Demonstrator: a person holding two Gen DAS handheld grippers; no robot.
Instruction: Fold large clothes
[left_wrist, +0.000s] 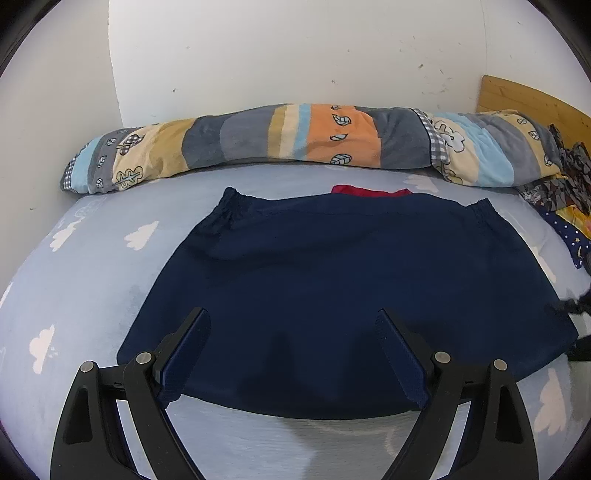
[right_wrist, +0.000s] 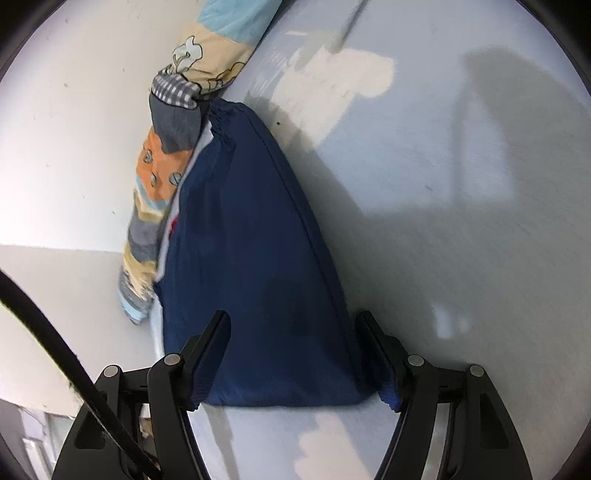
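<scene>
Both your left tool (left_wrist: 291, 354) and right tool (right_wrist: 293, 354) stand open; the navy garment (left_wrist: 332, 288) looks soft and limp, so pinch its near hem by the bed's (left_wrist: 92, 280) front edge.

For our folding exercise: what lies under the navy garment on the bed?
A red fabric edge peeks from beneath the navy garment, on the cloud-print sheet. The rest is covered.

One navy garment (left_wrist: 332, 288) lies beside one striped rolled blanket (left_wrist: 295, 136). Behind the garment, one red cloth edge (left_wrist: 369, 192). Right of the blanket, one wooden headboard (left_wrist: 517, 99). Two grippers.
</scene>
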